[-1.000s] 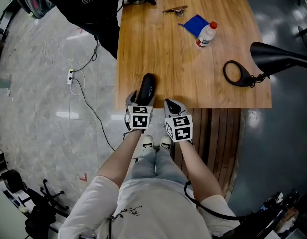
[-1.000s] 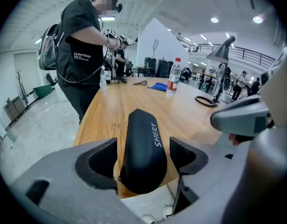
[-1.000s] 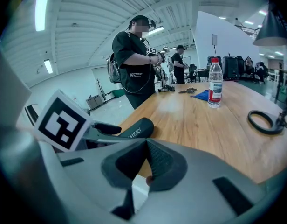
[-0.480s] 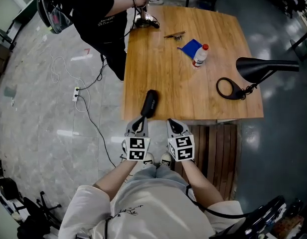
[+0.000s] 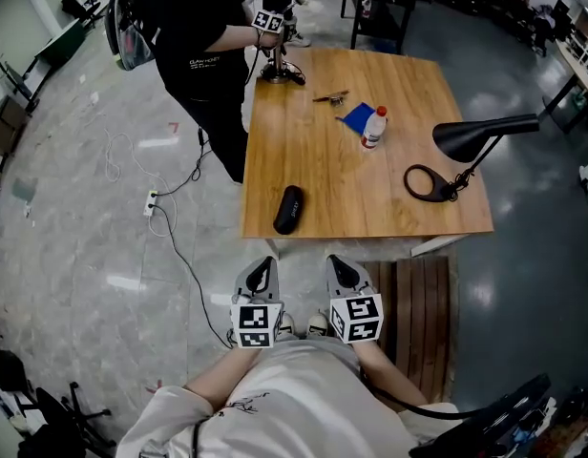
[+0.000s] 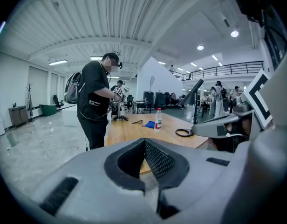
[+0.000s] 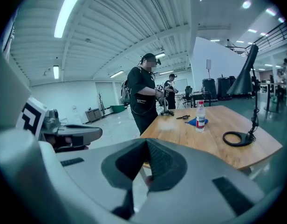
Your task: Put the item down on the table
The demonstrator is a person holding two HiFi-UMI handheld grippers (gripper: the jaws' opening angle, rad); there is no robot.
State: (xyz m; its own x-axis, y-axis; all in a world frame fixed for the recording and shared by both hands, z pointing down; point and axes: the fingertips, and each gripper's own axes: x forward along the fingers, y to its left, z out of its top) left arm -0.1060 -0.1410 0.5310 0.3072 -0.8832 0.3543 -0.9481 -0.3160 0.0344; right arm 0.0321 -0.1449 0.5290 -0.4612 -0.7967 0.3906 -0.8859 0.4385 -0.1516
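A black oblong case [image 5: 288, 209] lies flat on the wooden table [image 5: 323, 160], close to its near edge and left corner. My left gripper [image 5: 262, 269] hangs over the floor short of the table, well back from the case, its jaws shut with nothing between them. My right gripper [image 5: 341, 267] is level beside it, also shut and empty. In the left gripper view the closed jaws of the left gripper [image 6: 144, 144] cover the table's near edge and hide the case. The right gripper view has the right gripper [image 7: 147, 146] closed in the same way.
A plastic bottle [image 5: 372, 127] stands by a blue cloth [image 5: 356, 116] mid-table. A black desk lamp [image 5: 477, 134] with a ring base [image 5: 426, 183] is at the right edge. A person in black [image 5: 194, 36] works at the far left corner. A cable [image 5: 175, 237] crosses the floor; wooden slats [image 5: 418, 289] lie under the table.
The left gripper let go of the black case, left it on the table and shut. Both grippers drew back from the table edge toward the body, and the view backed away.
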